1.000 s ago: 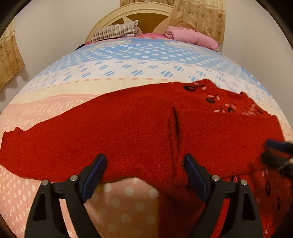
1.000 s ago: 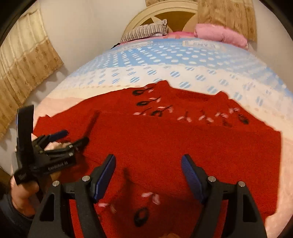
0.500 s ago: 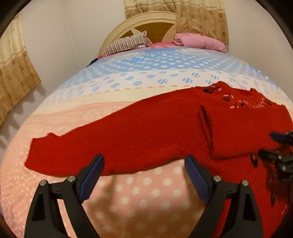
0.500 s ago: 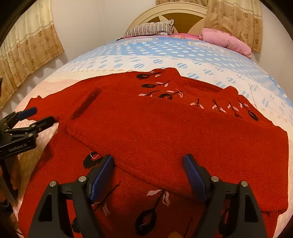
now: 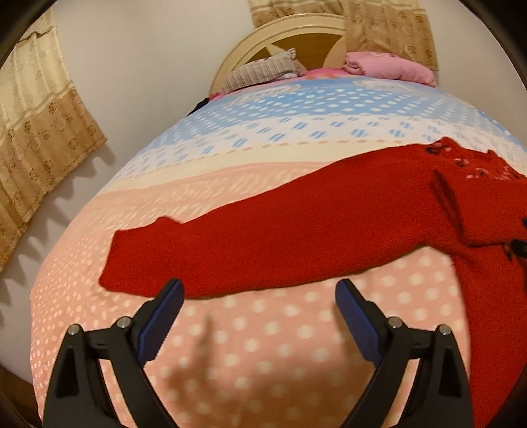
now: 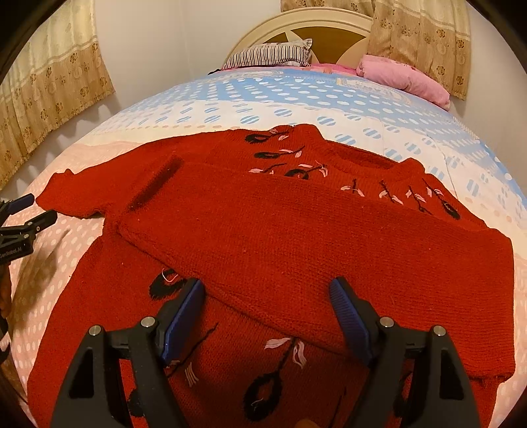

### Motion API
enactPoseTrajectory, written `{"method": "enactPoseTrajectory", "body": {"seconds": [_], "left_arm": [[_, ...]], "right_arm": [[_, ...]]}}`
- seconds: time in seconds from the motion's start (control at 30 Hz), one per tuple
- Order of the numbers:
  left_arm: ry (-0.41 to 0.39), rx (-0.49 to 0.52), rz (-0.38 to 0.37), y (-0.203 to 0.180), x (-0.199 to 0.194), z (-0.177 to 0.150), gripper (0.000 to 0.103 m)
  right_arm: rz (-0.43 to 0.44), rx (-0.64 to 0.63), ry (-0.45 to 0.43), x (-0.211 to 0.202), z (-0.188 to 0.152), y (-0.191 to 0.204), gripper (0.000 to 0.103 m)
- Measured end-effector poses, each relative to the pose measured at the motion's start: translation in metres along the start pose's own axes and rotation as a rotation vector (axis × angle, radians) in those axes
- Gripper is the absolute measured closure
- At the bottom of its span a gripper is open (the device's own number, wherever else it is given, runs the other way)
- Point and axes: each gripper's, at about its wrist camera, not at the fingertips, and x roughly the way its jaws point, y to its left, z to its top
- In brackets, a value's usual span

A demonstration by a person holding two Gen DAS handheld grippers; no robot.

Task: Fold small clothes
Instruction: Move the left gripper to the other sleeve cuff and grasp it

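A red knitted sweater (image 6: 263, 230) with black and pink embroidery lies flat on the bed. One sleeve (image 6: 296, 256) is folded across its body. The other sleeve (image 5: 263, 243) stretches out to the left, its cuff (image 5: 128, 263) flat on the pink spotted bedspread (image 5: 263, 345). My left gripper (image 5: 258, 286) hovers at this sleeve's near edge close to the cuff, its jaws opening and gripping nothing. It also shows at the left edge of the right wrist view, left gripper (image 6: 38, 209). My right gripper (image 6: 266, 284) is open above the folded sleeve's near edge, holding nothing.
A striped pillow (image 6: 270, 54) and a pink folded blanket (image 6: 405, 79) lie at the far end by the cream headboard (image 6: 316, 26). Patterned curtains (image 5: 36, 138) hang along the wall left of the bed. The bed's left edge (image 5: 36, 296) is near the cuff.
My left gripper has travelled left along the outstretched sleeve, from the sweater's body to near the cuff. The right gripper has shifted only slightly over the folded sleeve.
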Motion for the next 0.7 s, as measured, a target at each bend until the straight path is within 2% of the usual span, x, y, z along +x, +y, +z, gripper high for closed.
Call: {"method": "enactPoseTrajectory", "body": {"seconds": [0.27, 0.7], "left_arm": [[0.066, -0.075, 0.068, 0.039, 0.02, -0.011, 0.007], [0.115, -0.161, 0.115, 0.088, 0.033, -0.025, 0.007]], "right_arm": [[0.004, 0.004, -0.004, -0.001, -0.001, 0.0, 0.023], [0.008, 0.009, -0.007, -0.001, -0.001, -0.001, 0.023]]}}
